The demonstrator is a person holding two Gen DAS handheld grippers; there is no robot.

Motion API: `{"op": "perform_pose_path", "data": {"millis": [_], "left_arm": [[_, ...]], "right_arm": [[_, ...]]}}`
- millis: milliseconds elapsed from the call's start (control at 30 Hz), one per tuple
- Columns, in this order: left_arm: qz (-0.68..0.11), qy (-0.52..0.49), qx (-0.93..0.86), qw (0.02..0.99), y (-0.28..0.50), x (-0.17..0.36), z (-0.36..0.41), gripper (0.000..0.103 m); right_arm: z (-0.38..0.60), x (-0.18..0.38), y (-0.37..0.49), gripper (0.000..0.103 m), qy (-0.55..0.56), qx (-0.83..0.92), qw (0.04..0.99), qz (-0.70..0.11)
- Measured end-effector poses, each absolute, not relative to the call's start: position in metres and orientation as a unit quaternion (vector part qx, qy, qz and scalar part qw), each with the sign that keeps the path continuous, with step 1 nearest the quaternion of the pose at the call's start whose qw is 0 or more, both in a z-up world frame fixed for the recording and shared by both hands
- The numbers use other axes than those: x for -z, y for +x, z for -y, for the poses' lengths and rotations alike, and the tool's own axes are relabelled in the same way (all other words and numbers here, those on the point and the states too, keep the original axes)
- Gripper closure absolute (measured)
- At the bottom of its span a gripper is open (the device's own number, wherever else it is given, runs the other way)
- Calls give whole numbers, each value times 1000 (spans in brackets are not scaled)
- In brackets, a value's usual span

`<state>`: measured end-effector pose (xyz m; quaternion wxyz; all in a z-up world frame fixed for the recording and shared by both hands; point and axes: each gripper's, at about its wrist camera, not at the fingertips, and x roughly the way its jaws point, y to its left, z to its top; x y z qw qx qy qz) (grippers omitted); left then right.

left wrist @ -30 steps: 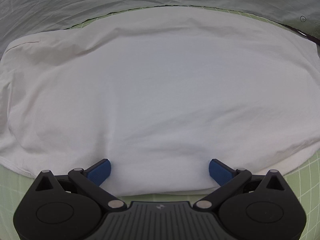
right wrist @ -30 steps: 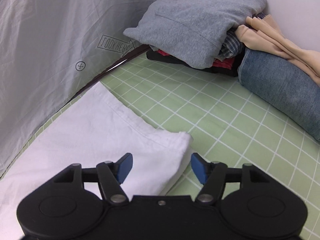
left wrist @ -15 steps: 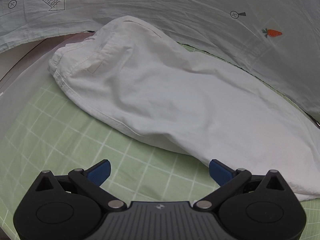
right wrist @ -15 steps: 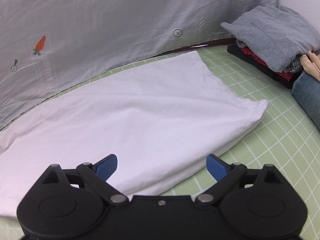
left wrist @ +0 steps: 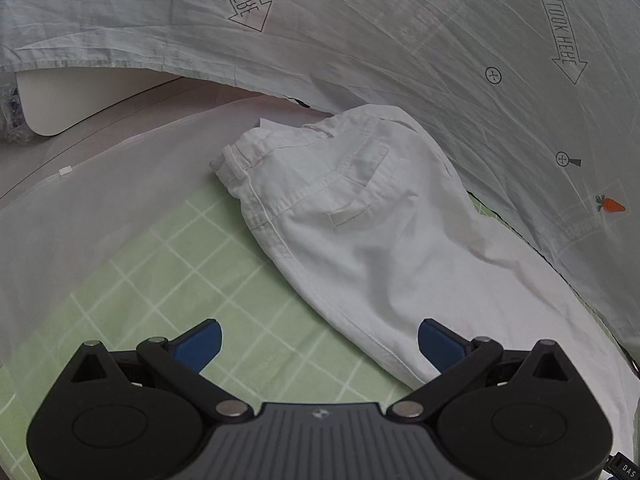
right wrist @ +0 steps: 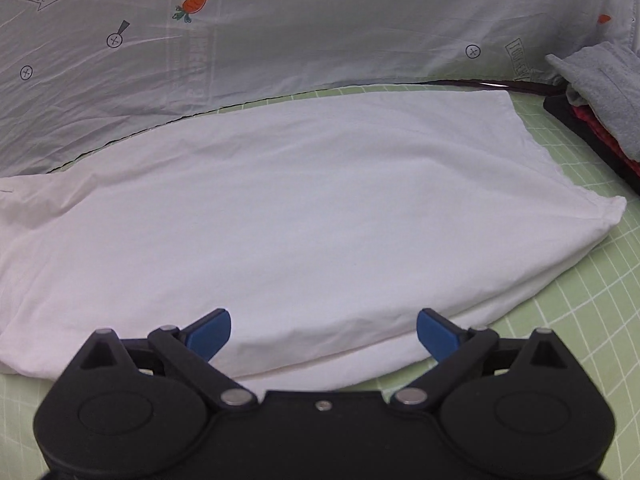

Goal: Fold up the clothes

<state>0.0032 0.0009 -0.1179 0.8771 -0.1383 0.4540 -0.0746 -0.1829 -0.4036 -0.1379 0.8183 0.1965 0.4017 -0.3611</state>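
Note:
White trousers (left wrist: 360, 216) lie lengthwise on a green checked mat (left wrist: 168, 264). The left wrist view shows their waistband and back pocket at the far end. My left gripper (left wrist: 318, 344) hovers open over the mat and the trousers' near edge, holding nothing. In the right wrist view the trouser legs (right wrist: 300, 200) lie flat, with the hem end at the right. Above their near edge my right gripper (right wrist: 324, 332) has its jaws opening wide; the cloth lies below them and the pads do not press on it.
A grey sheet (right wrist: 320, 32) printed with carrots and arrows hangs behind the mat. A pile of folded clothes (right wrist: 600, 92) with a grey top sits at the far right. A pale translucent cover (left wrist: 80, 200) and a white board (left wrist: 80, 96) lie left of the waistband.
Both grippers have slid left along the trousers: the left one from the middle to the waistband end, the right one from the hem to the middle of the legs. The right jaws have widened.

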Motion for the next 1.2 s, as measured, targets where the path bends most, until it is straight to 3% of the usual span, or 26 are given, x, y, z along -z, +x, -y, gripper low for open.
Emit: {"op": "perform_pose_path", "data": {"millis": [433, 1033, 1133, 1200], "left_arm": [[-453, -135, 88, 877, 123, 150, -53, 0], [-447, -138, 108, 877, 157, 182, -29, 0], [-445, -127, 82, 883, 157, 179, -19, 13], [-448, -95, 53, 888, 156, 174, -9, 37]], "right_arm": [[409, 182, -137, 0, 227, 442, 791, -357], [378, 196, -139, 0, 184, 505, 790, -294], [378, 196, -139, 0, 184, 505, 790, -293], [377, 196, -139, 0, 183, 505, 791, -292]]}}
